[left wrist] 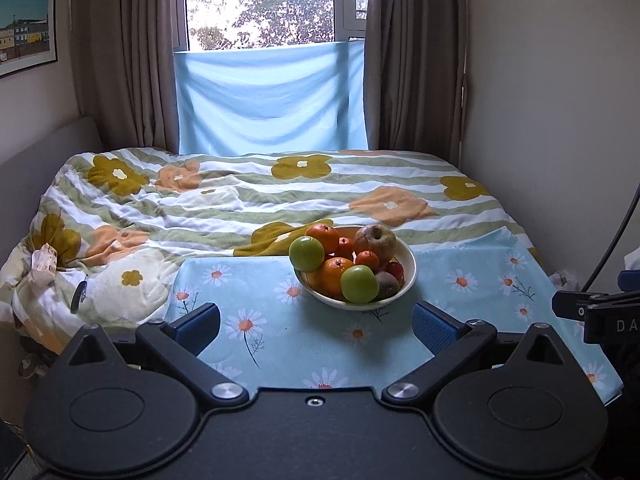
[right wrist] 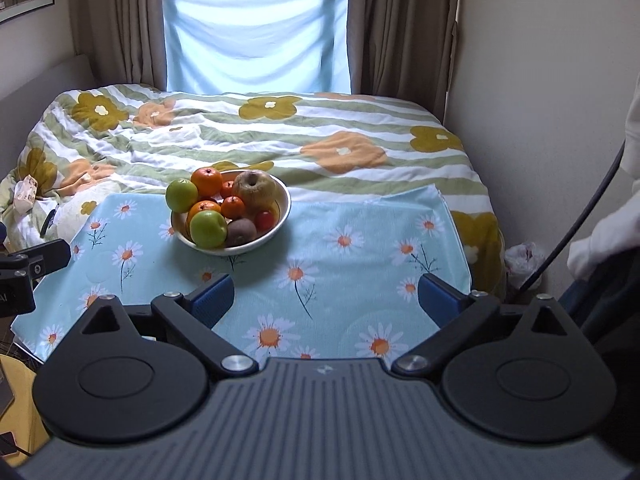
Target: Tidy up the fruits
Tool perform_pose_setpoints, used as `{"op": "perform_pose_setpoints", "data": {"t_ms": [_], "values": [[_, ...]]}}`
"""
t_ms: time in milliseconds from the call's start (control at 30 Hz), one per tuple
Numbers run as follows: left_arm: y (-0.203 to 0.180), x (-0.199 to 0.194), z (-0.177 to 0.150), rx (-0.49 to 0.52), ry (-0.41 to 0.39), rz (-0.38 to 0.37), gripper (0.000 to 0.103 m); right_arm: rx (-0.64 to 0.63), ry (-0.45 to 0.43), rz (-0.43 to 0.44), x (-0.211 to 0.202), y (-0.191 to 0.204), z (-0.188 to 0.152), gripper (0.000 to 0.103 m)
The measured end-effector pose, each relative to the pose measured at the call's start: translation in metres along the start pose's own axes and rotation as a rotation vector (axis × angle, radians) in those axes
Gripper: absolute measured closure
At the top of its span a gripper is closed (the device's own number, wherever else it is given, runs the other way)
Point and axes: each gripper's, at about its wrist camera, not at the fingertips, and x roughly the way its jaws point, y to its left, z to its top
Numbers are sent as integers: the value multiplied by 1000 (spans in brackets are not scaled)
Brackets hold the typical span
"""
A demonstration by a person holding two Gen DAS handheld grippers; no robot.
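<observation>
A: How are the two grippers set?

B: The left gripper (left wrist: 316,320) is spread wide, its blue ribbed pads (left wrist: 434,326) well apart, and nothing is held or touched between them. The right gripper (right wrist: 326,298) is likewise fully released, with only the cloth seen through the gap. Both are held above the near part of the bench, short of the bowl.

A: Where is the fruit found?

B: It is heaped in a round, cream-coloured bowl (left wrist: 410,270) with a smooth glazed rim, set on the bench towards its far edge. In the right wrist view the bowl (right wrist: 282,216) lies to the left of the gripper's line.

A: What is piled in it?

B: Two smooth green apples (left wrist: 307,253), several dimpled oranges (left wrist: 323,237) and smaller tangerines, a wrinkled brownish apple (left wrist: 375,242), a dull brown kiwi-like fruit (left wrist: 387,284) and a small red one are seen, all touching one another.

A: And the surfaces?

B: The bench is covered by a pale blue cloth (left wrist: 256,304) printed with daisies, flat and lightly creased. Just beyond it a rumpled quilt (left wrist: 224,196) with green stripes and large mustard and peach flowers is spread over a bed. A plain blue sheet (left wrist: 272,96) is hung across the lower window between brown pleated curtains (left wrist: 120,52).
</observation>
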Motion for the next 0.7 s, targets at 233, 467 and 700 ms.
{"op": "perform_pose_setpoints", "data": {"t_ms": [233,467,700], "values": [[-4,-2,-3,13,1,-2,0,5,0,0,-2,0,-1,0],[0,-2,-4,9,-1,4,0,-1,7,-1,-4,6,-3,0],[2,-3,-6,4,6,6,0,-3,10,0,-5,8,-4,0]]}}
